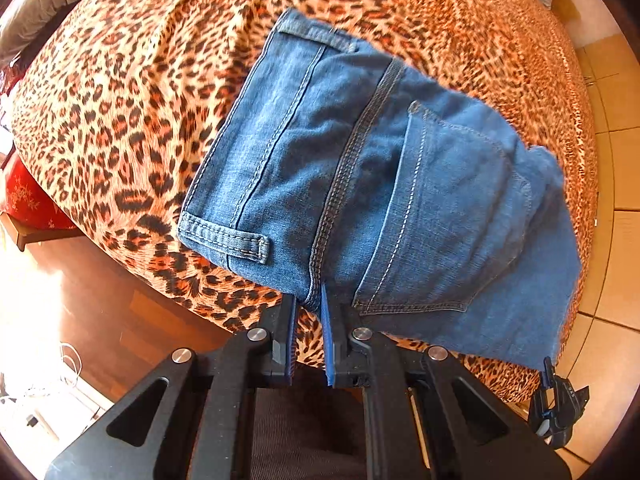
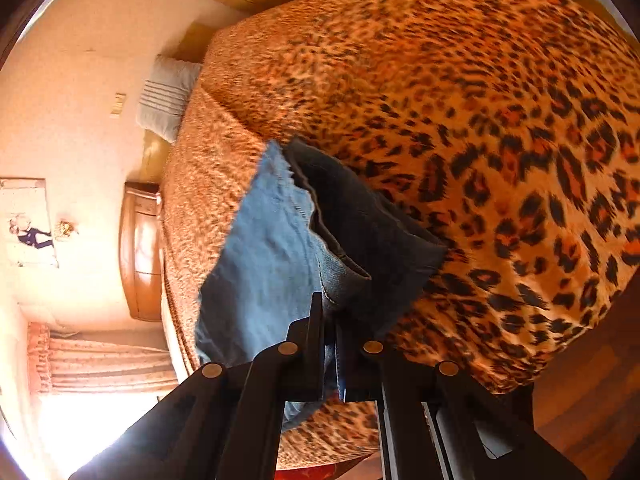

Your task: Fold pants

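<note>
Blue denim pants (image 1: 360,168) hang folded over the leopard-print bed (image 1: 120,120), back pocket and belt loops showing. My left gripper (image 1: 310,304) is shut on the pants' near edge by the centre seam. At the lower right of the left wrist view the right gripper (image 1: 546,364) pinches the fabric's far corner. In the right wrist view the pants (image 2: 272,256) drape ahead, light on the left, dark in shadow on the right. There my right gripper (image 2: 330,312) is shut on the denim edge.
The leopard blanket (image 2: 500,140) covers the whole bed. A grey pillow (image 2: 164,100) lies at the head end, with a wooden nightstand (image 2: 140,252) beside it. Wooden floor (image 1: 120,300) runs along one side of the bed, tiled floor (image 1: 616,240) along the other. A red cloth (image 1: 28,196) sits at the left.
</note>
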Tool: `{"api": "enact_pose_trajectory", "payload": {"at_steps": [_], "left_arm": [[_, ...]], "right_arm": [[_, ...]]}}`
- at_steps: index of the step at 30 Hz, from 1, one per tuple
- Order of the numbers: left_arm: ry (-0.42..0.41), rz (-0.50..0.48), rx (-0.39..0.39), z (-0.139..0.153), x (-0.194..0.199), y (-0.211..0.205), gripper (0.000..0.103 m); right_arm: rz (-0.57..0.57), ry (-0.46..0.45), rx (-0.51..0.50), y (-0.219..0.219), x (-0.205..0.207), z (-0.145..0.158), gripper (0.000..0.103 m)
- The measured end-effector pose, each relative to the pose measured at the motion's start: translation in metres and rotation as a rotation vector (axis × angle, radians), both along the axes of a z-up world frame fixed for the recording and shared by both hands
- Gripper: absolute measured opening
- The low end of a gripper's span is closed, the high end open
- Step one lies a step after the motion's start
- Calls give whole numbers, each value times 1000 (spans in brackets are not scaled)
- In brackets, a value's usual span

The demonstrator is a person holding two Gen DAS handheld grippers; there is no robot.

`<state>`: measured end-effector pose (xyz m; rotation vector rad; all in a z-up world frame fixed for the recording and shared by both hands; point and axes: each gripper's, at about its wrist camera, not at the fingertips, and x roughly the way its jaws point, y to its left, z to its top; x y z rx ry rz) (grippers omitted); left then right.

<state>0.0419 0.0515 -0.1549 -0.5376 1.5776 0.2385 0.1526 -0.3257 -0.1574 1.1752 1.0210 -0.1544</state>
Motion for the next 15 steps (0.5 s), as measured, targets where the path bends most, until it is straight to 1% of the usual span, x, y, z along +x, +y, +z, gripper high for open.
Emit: {"api": "enact_pose_trajectory", "payload": {"at_steps": [1,2,4,5,7,9,10,11,13,14,15], "left_arm": [[17,5,-8,-6,1,3,9],[24,13,-16,-9,2,6,9],[28,15,-44,-8,0,12,12],[17,5,-62,-4,-2,15,12],[-13,-44,-90,6,-8,21,16],[-38,-80,-97,21,-15,29,16],[-59,-89,-96,29,-16,36,16],[-85,-90,-89,37,-14,43,16],[-136,-55,-76,51,-2,63,17],[-156,-25,-90,54,7,76,20],[-166,1,-115,54,19,87,33]], "right_arm": [[-13,46,-1,-3,-5,-15,5],[-17,86,-5,-5,-6,-25,8],[-5,124,-14,-7,-6,-31,10],[6,130,-32,-8,-5,-27,11],[20,154,-113,-15,-2,-12,27],[11,144,-200,-25,1,10,32],[19,127,-241,-29,5,22,37],[42,102,-271,-31,13,32,40],[120,51,-322,-24,37,52,50],[171,23,-341,-14,53,61,53],[231,-10,-352,-1,69,68,55]]}}
